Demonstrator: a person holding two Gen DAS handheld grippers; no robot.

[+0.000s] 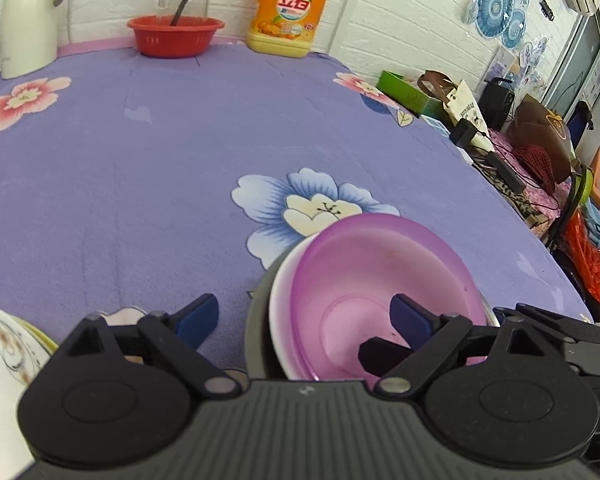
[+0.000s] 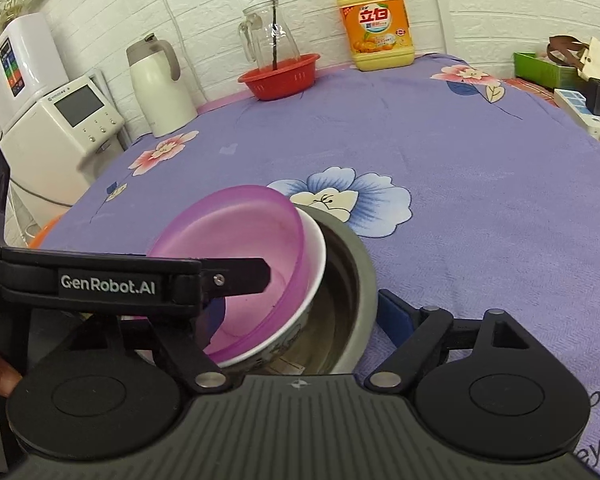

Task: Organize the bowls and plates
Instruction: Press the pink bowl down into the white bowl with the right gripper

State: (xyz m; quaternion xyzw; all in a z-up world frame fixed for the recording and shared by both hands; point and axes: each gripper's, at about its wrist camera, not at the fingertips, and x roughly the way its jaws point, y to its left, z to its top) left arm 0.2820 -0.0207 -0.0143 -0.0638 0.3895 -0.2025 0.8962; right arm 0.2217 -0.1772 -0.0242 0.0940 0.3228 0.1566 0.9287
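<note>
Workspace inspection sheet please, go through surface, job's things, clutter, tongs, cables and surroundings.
Surface: purple floral tablecloth.
Job's things: purple bowl tilted inside white bowl, both in a grey metal bowl; patterned plate at the left.
Clutter: red basket holding glass pitcher, detergent bottle, white thermos.
Tongs: left tongs open, straddling the bowls' rims; right tongs open around the stack.
Cables: power strip.
Surroundings: white brick wall, appliances.

A translucent purple plastic bowl [image 2: 236,232] is showing a smooth, faintly frosted sheen, nesting in a glossy white ceramic bowl [image 2: 314,264] inside a dull grey metal bowl [image 2: 364,276]. Soft matt purple floral cloth [image 1: 148,168] is covering the counter, while the black plastic left tool [image 1: 304,322] is looking matt and ribbed.
</note>
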